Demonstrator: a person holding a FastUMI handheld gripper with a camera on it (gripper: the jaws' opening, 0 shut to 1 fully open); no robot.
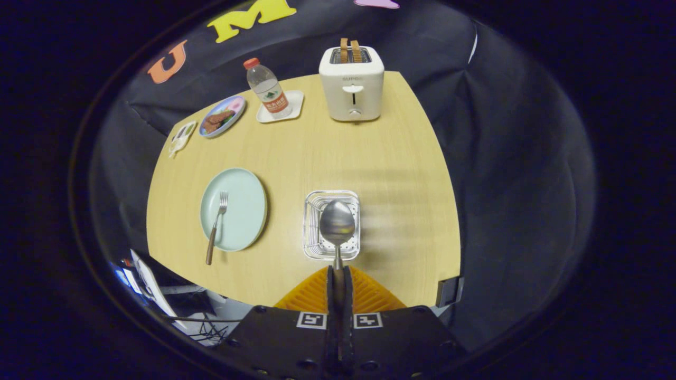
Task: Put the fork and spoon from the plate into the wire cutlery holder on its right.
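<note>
Gripper-mounted fisheye, high above the table (380, 174), facing forward and down along the jaws (1 view).

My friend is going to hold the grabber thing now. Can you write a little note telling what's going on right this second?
Gripper: shut on the spoon, both orange fingers pinching its handle; the bowl hangs over the wire cutlery holder.
Fork: on the green plate, handle sticking past the rim, left of the holder.
Done: spoon lifted off the plate.
Left: lower the spoon into the holder and let go, then fetch the fork and put it in too.
</note>
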